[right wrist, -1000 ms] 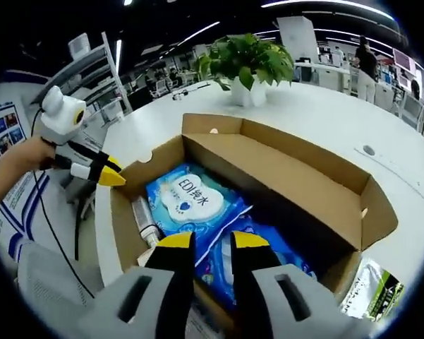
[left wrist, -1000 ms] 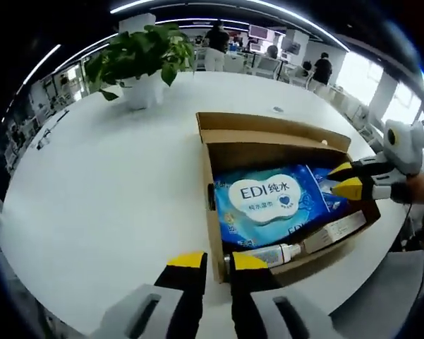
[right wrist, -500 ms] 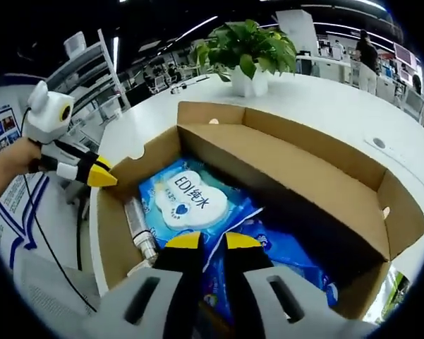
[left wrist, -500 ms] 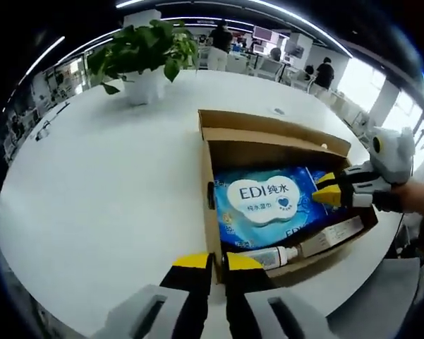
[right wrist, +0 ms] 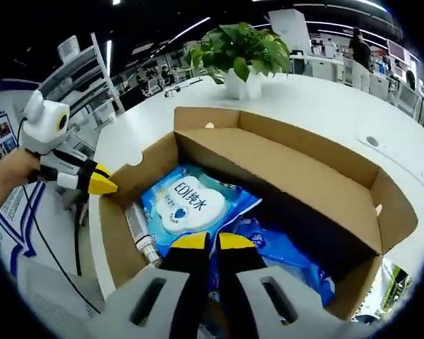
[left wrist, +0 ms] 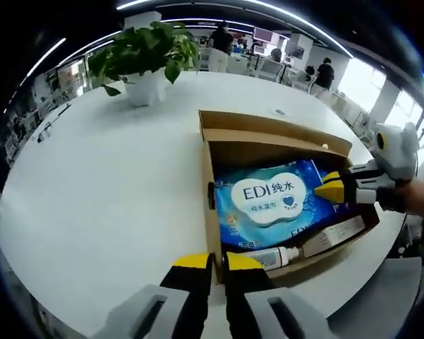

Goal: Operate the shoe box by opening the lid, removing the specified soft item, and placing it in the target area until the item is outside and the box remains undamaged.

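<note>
An open cardboard shoe box [left wrist: 206, 176] [right wrist: 296, 166] lies on a white round table [left wrist: 106, 183], its lid folded back on the far side. Inside lies a blue wet wipes pack [left wrist: 268, 201] [right wrist: 187, 205] with a white "EDI" label. My right gripper [right wrist: 213, 242] has its yellow tips drawn together on the pack's near edge; in the left gripper view the right gripper [left wrist: 330, 189] reaches in from the right. My left gripper [left wrist: 210, 262] pinches the box's near end wall, and in the right gripper view the left gripper [right wrist: 103, 186] meets that wall.
A white bottle [left wrist: 271, 256] [right wrist: 140, 232] and a slim carton [left wrist: 335, 236] lie along the box's side, with another blue pack [right wrist: 289, 254] beside the wipes. A potted plant [left wrist: 144, 60] [right wrist: 243, 60] stands further back on the table. People stand in the office behind.
My right gripper's jaws have narrowed onto the wipes pack's edge, whose corner has risen a little. My left gripper's jaws have closed in at the box wall. The box has stayed put.
</note>
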